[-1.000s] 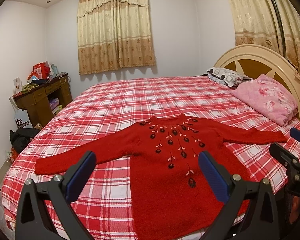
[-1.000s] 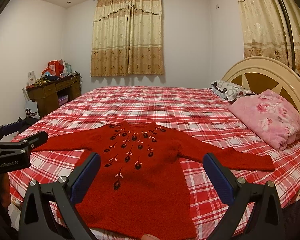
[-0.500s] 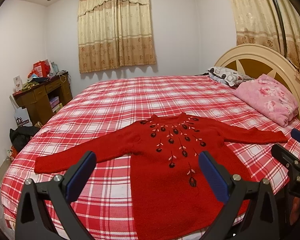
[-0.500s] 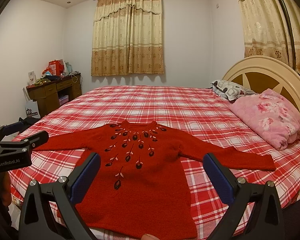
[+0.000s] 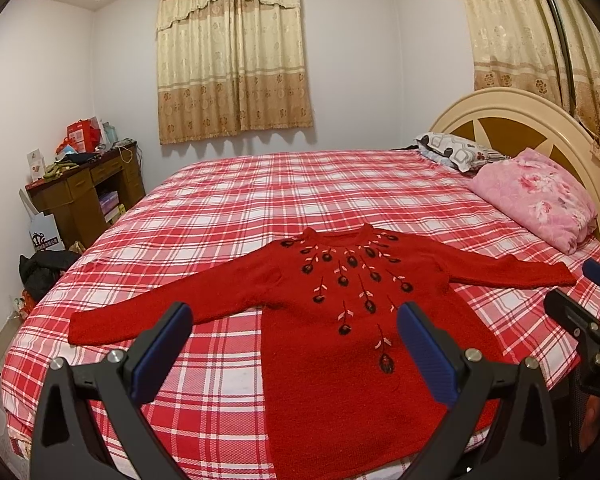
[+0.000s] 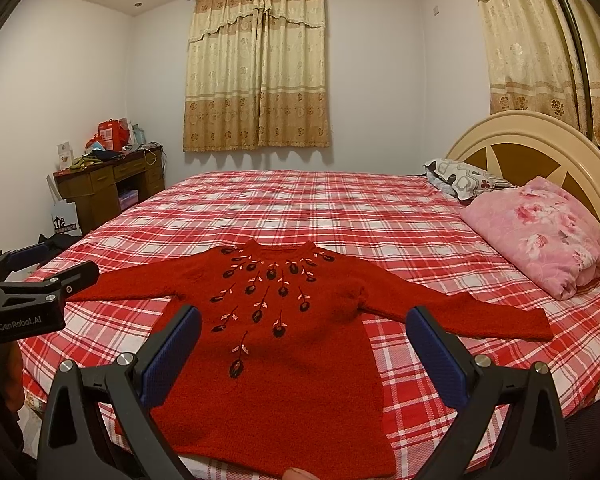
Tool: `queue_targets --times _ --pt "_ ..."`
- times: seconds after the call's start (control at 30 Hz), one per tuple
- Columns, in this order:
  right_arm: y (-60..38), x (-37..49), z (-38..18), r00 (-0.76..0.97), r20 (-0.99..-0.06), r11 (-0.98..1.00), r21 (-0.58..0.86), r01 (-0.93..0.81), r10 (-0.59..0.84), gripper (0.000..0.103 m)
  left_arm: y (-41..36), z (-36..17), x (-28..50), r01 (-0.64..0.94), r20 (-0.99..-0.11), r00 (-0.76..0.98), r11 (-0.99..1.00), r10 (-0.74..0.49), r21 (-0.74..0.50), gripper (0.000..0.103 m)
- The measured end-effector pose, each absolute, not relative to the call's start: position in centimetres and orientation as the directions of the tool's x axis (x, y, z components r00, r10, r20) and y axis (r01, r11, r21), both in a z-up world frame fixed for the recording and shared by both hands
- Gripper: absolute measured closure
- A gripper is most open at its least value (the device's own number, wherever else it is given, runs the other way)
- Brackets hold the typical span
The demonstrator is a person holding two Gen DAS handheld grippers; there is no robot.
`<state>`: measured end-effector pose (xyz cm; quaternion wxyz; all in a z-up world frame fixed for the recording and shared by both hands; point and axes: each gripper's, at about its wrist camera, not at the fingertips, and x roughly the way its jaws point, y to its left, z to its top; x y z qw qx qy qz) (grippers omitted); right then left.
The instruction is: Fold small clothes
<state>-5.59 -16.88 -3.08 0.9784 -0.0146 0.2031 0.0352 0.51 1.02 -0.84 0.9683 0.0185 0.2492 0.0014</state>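
Note:
A red knitted sweater (image 5: 340, 320) with dark embroidered flowers lies flat and face up on the bed, both sleeves spread out sideways; it also shows in the right wrist view (image 6: 284, 344). My left gripper (image 5: 294, 344) is open and empty, held above the sweater's hem and left sleeve. My right gripper (image 6: 302, 344) is open and empty, held above the sweater's lower body. Each gripper shows at the edge of the other's view: the right gripper (image 5: 580, 312), the left gripper (image 6: 32, 292).
The bed has a red and white plaid sheet (image 5: 300, 200). A pink floral pillow (image 5: 536, 196) and a grey patterned pillow (image 5: 456, 150) lie by the cream headboard (image 5: 512, 112). A cluttered wooden desk (image 5: 84, 188) stands left, with bags on the floor.
Both views have shifted very slightly; the sweater lies as before and both grippers stay open.

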Motion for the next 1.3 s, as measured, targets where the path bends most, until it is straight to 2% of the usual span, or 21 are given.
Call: queue_targets --times 0.67,0.97,1.3 --pt "-17.1 -5.0 -3.5 0.906 -0.418 0.997 -0.013 -0.073 0.061 0.001 1.5 -1.4 0.9 0.004 -0.496 0.868 0.999 0.015 0.038 0.000" --pt "-20.0 -2.6 -4.9 0.892 -0.451 1.000 -0.018 0.012 -0.019 0.001 1.8 -4.2 4.0 -0.004 -0.553 0.832 0.998 0.035 0.056 0.000" --pt "-27.4 2.5 -8.7 0.820 -0.554 0.985 -0.004 0.173 -0.147 0.001 0.1 -8.1 9.2 0.062 -0.630 0.777 0.996 -0.004 0.071 0.000"
